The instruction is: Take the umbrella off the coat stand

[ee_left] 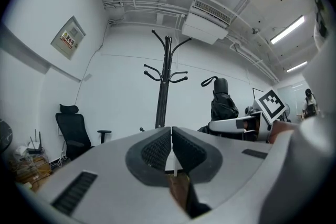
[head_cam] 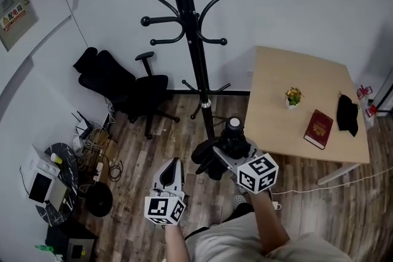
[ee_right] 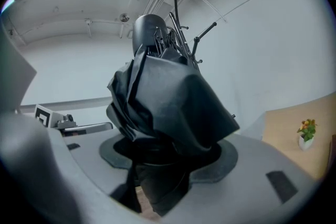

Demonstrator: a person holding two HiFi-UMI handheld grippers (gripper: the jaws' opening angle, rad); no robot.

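The right claw (head_cam: 221,156) clasps the folded black umbrella (head_cam: 232,135), clear of the coat stand (head_cam: 195,40) at its 12 o'clock. The left claw (head_cam: 171,173) is clenched and empty (at the umbrella's 8 o'clock). Gripped by loose fabric, the umbrella could slip to the floor (head_cam: 319,211).

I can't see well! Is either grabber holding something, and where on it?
The right gripper holds the folded black umbrella, clamped around its bunched fabric. The left gripper is shut and empty.
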